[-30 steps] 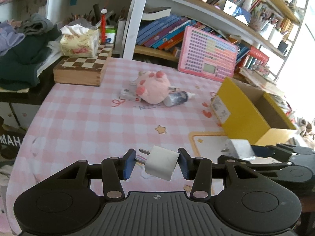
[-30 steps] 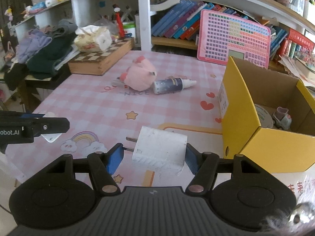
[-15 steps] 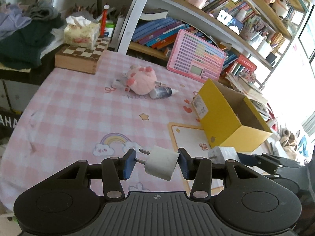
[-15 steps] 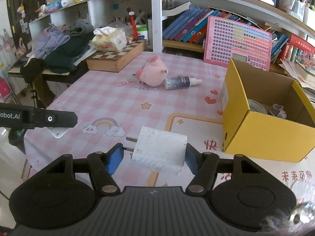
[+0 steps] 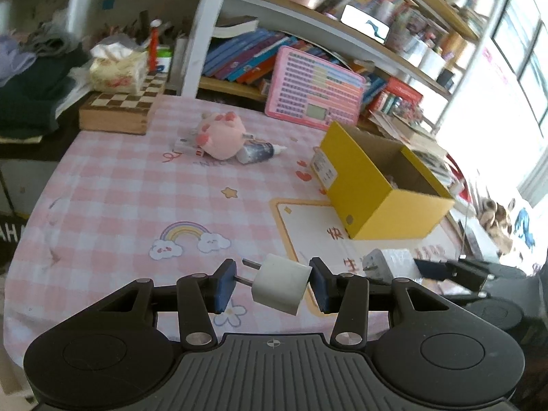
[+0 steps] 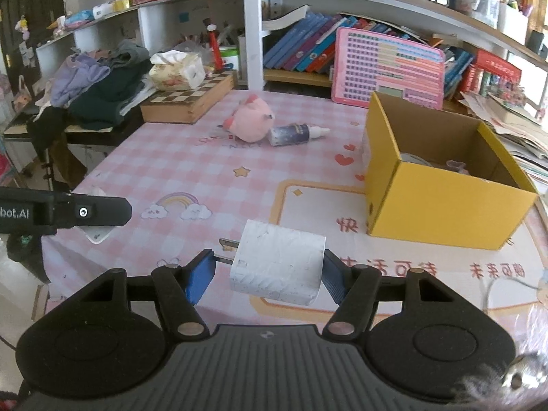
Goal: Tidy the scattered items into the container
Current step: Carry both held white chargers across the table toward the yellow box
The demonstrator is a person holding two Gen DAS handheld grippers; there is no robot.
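My left gripper [image 5: 272, 282] is shut on a small white plug adapter [image 5: 281, 284], prongs pointing left against the left pad. My right gripper [image 6: 269, 269] is shut on a larger white charger block [image 6: 278, 267], held the same way. Both hang above the near part of the pink checked table [image 5: 137, 185]. The open yellow box [image 6: 441, 198] stands at the right with a few items inside. Beyond, a pink plush toy [image 6: 251, 123] and a small dark bottle [image 6: 294, 133] lie side by side. From the left wrist, the box [image 5: 373, 185] and the right gripper [image 5: 424, 267] show.
A chessboard box [image 6: 188, 99] with a tissue pack on it stands at the far left. A pink keyboard toy [image 6: 387, 68] leans on the bookshelf behind. Piled clothes [image 6: 96, 89] lie on a side bench. The left gripper's finger [image 6: 68, 210] juts in from the left.
Both grippers have pulled back from the table with their chargers, so the plush, the bottle and the yellow box look smaller and farther off. The grips are unchanged.
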